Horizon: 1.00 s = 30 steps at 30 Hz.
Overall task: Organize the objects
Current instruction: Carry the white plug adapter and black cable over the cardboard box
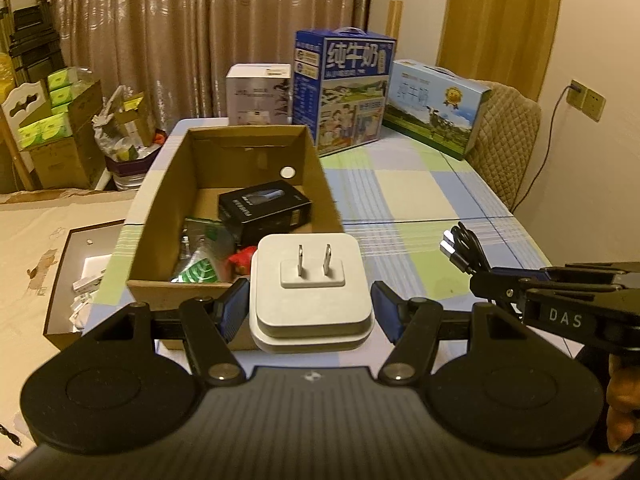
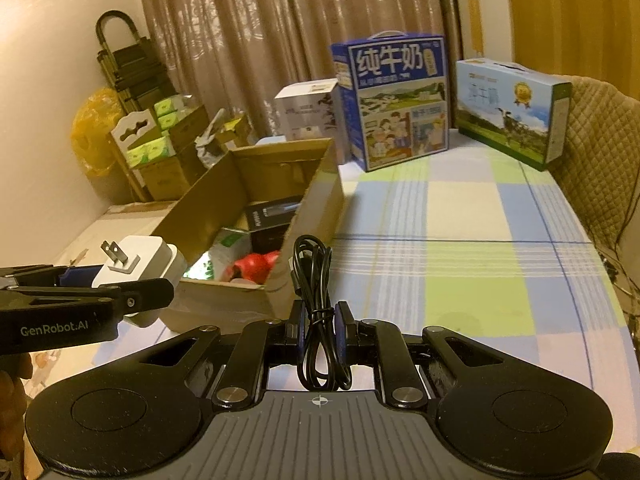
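Left tongs: my left tongs (image 1: 310,312) are clamped on the white charger (image 1: 310,284), one blue pad against each of its sides, its two prongs pointing up and away from me.
Charger's place: I hold it in the air at the near end of the cardboard box (image 1: 240,148); from the right wrist view the charger (image 2: 140,264) sits just left of the box's near corner.
Right tongs: my right tongs (image 2: 320,328) are pinched tight on the black cable (image 2: 316,276), a bundled loop tied at the middle, gripped at that tie.
Cable's place: it stands up from the tongs over the desk (image 2: 460,220), just beside the right wall of the box (image 2: 316,208). In the left view its metal plug ends (image 1: 450,244) poke up to the right of the box.
Box contents: a black carton (image 1: 264,210) lies flat in the middle, with something red (image 1: 244,260) and a green-and-white packet (image 1: 200,272) nearer me.
Desk: covered with a checked cloth of blue, green and cream squares.
Far end of desk: a tall blue milk carton (image 1: 344,92), a lower light-blue gift box (image 1: 436,108) to its right, a white box (image 1: 258,94) to its left.
Beyond: a padded chair back (image 1: 504,140) at the right edge, brown curtains (image 1: 180,40) behind.
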Each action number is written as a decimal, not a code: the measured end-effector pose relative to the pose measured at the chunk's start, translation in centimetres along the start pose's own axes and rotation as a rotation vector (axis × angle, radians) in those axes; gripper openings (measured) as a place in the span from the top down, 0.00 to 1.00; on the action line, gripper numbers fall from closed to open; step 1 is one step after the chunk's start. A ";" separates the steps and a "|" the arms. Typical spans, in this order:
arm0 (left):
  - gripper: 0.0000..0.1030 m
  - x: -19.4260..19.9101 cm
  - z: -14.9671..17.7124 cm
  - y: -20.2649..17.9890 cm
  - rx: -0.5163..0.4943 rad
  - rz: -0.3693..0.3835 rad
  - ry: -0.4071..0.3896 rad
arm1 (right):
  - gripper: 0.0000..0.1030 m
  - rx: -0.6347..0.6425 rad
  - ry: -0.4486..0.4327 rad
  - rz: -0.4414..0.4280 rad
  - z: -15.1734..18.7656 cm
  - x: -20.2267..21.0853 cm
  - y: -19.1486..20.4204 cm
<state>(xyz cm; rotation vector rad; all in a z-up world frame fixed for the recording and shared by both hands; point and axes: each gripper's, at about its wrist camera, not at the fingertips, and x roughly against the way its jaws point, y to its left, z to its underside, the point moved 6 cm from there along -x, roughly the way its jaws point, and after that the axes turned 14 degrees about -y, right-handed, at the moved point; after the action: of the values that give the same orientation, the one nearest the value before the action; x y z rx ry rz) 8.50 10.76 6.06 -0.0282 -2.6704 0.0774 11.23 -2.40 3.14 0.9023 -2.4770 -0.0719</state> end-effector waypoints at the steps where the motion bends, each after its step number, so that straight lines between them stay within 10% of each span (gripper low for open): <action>1: 0.41 0.1 0.0 0.4 0.003 -0.004 -0.001 | 0.89 0.003 0.001 -0.005 0.0 -0.2 0.3; 30: 0.41 -3.2 -3.7 9.9 0.044 -0.100 -0.012 | 0.89 0.040 0.033 -0.088 -3.1 -9.8 7.0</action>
<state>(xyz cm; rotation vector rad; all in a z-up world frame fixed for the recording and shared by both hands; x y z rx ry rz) 13.05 20.75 7.30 0.1198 -2.6766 0.1052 15.02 9.47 3.04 1.0210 -2.4162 -0.0368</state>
